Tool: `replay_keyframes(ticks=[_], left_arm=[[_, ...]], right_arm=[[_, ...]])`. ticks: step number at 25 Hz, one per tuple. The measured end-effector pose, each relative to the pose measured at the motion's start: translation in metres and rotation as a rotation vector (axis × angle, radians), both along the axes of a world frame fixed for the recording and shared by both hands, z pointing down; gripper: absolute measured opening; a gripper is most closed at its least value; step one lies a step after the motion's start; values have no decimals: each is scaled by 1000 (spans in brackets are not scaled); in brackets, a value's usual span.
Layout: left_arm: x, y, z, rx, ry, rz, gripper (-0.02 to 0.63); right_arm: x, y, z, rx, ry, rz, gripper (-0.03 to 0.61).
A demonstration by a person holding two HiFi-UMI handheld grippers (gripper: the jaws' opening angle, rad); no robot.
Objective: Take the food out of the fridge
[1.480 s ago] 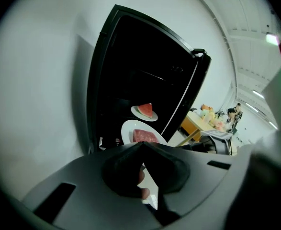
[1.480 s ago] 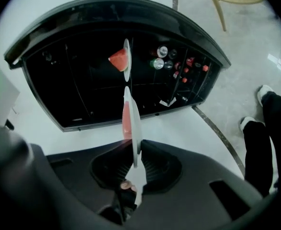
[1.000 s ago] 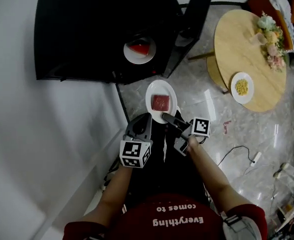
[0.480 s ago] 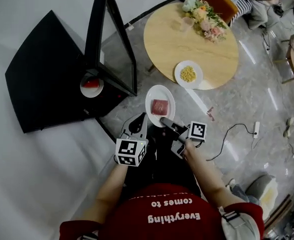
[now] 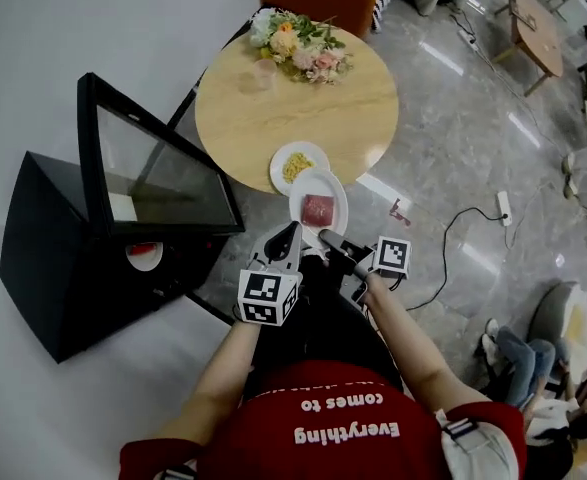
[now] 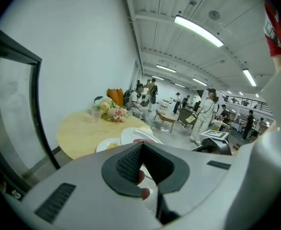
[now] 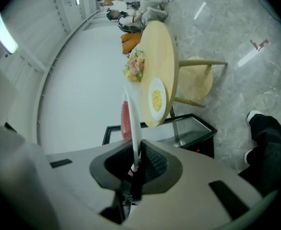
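grip: right gripper [image 5: 325, 236] pinching the meat plate [image 5: 332, 186] by its rim, left gripper [image 5: 291, 230] closed on nothing | risk: edge-only hold, so if you tilt it the meat [image 5: 318, 209] slides off

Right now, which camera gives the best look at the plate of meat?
The head view: it looks down on the whole plate and the meat, with the right tongs clamped on its near rim. The right gripper view sees the plate edge-on; the left gripper view catches only a sliver.
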State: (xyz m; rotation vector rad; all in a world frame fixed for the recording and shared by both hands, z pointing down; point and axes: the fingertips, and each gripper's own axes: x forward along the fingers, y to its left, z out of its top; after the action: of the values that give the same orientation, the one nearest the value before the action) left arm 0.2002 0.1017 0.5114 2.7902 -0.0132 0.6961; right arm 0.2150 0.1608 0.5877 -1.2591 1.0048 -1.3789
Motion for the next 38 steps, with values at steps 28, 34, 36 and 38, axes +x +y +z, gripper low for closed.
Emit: replay_keyframes(ticks=[28, 34, 36, 38], left_arm=[[148, 33, 72, -11, -162, 173, 6], [147, 37, 80, -30, -168, 162, 6], [145, 38, 78, -28, -165, 163, 6], [144, 37, 75, -26, -154, 162, 6]], right_arm=[[163, 28, 96, -349, -132, 202, 40], [168, 26, 103, -507, -114, 118, 41], [169, 29, 104, -569, -98, 108, 63], [171, 34, 105, -638, -74, 95, 120]])
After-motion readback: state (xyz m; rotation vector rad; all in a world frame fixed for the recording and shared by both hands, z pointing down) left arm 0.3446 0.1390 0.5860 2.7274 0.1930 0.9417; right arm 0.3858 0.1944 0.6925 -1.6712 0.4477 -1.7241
